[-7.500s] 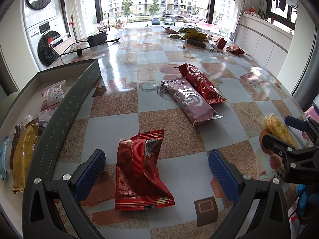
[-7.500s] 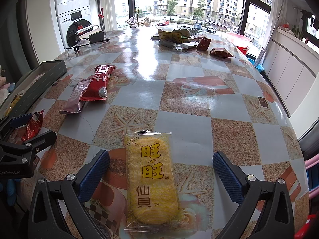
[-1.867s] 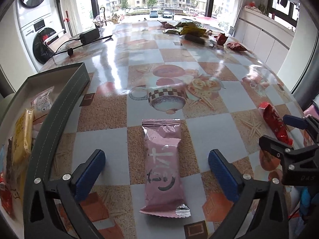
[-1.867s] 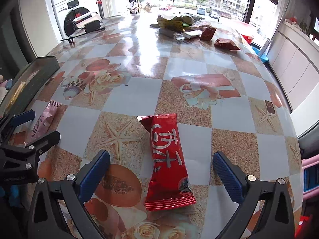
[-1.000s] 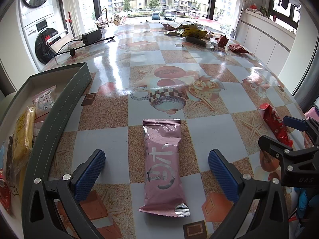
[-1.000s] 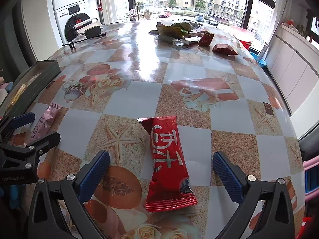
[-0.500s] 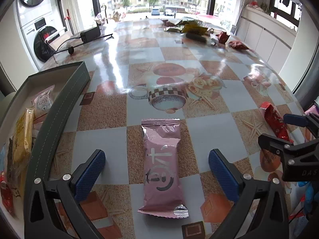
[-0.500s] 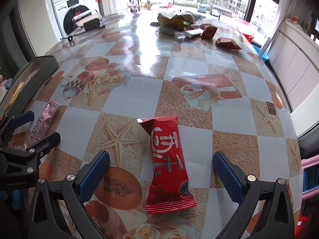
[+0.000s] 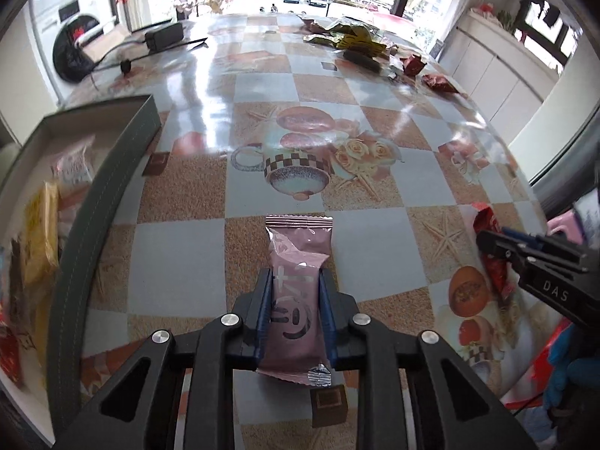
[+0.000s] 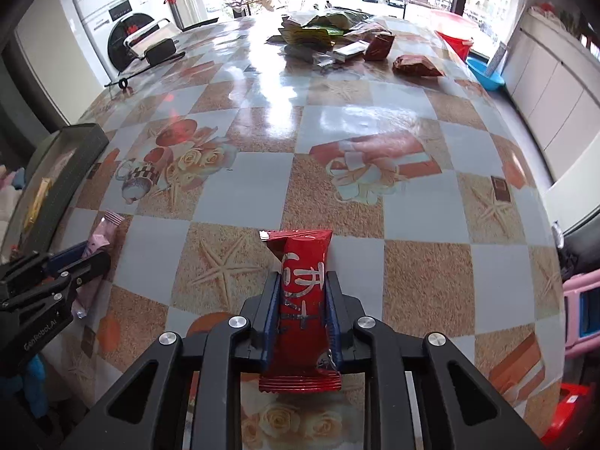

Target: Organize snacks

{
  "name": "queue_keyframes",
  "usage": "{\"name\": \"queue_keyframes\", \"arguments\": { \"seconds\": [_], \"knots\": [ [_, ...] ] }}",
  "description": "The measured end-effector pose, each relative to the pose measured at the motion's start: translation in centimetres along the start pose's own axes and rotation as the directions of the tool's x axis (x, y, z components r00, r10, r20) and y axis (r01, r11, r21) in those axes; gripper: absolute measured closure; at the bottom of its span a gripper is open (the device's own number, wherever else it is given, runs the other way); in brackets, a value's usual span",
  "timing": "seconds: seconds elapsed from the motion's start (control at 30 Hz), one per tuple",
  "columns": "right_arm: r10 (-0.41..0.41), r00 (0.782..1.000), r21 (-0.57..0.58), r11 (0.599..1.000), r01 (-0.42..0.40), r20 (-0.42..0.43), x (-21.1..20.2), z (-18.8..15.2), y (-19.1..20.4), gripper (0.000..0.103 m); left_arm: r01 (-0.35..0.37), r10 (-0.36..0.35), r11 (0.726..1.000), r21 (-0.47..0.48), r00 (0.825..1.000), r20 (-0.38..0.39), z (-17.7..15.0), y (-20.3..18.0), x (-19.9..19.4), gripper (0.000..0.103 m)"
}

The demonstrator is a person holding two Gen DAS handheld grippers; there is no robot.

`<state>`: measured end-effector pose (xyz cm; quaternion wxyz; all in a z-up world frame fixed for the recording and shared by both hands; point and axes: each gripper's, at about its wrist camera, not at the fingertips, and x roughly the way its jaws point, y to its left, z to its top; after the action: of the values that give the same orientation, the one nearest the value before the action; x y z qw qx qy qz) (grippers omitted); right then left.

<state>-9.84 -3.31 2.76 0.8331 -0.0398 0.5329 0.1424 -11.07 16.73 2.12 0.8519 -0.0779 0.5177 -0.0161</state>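
Note:
My left gripper (image 9: 295,292) is shut on a pink snack packet (image 9: 298,258), pinching its near half at table level. My right gripper (image 10: 303,292) is shut on a red snack packet (image 10: 303,262) the same way. A grey-green box (image 9: 108,183) lies to the left and holds several snacks, among them a yellow one (image 9: 41,221). The right gripper and red packet (image 9: 491,251) show at the right of the left wrist view; the left gripper and pink packet (image 10: 99,236) show at the left of the right wrist view, with the box (image 10: 75,165) beyond.
The table (image 10: 262,183) has a glossy checked cloth with cup and flower prints. A pile of snack wrappers (image 10: 322,30) and a brown packet (image 10: 414,64) lie at the far end. A black adapter with cable (image 9: 163,35) lies far left. A washing machine (image 10: 127,22) stands beyond the table.
Both grippers were open around their packets half a second ago. Now both have shut on them: the left on the pink packet, the right on the red one.

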Motion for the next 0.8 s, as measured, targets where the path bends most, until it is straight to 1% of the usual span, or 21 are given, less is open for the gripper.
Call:
{"name": "queue_keyframes", "arguments": {
  "seconds": [0.1,0.17,0.3,0.47,0.67,0.8],
  "knots": [
    [0.072,0.997,0.037,0.997,-0.072,0.006,-0.7,-0.1,-0.4,0.079,0.025,-0.025,0.999,-0.021,1.0,0.009,-0.2,0.4,-0.8,0.077],
    [0.094,0.995,0.039,0.995,-0.095,0.01,-1.2,0.2,-0.2,0.079,0.025,-0.025,0.999,-0.022,0.999,0.021,-0.1,0.4,-1.4,0.077],
    [0.138,0.99,0.036,0.99,-0.138,0.015,-1.8,1.0,0.9,0.079,0.037,-0.036,0.999,-0.016,0.997,0.07,0.3,0.7,-3.4,0.078],
    [0.171,0.985,-0.014,0.985,-0.171,0.025,-2.4,2.4,3.9,0.079,0.051,-0.045,0.998,-0.036,0.99,0.134,0.7,2.5,-6.0,0.078],
    [0.22,0.974,-0.088,0.973,-0.214,0.055,-3.6,4.2,8.2,0.079,0.05,-0.035,0.996,-0.072,0.979,0.2,1.0,5.0,-8.5,0.078],
    [0.25,0.966,-0.152,0.959,-0.238,0.07,-4.7,5.4,11.5,0.079,0.057,-0.027,0.992,-0.112,0.967,0.252,1.3,7.0,-10.3,0.078]
  ]
}}
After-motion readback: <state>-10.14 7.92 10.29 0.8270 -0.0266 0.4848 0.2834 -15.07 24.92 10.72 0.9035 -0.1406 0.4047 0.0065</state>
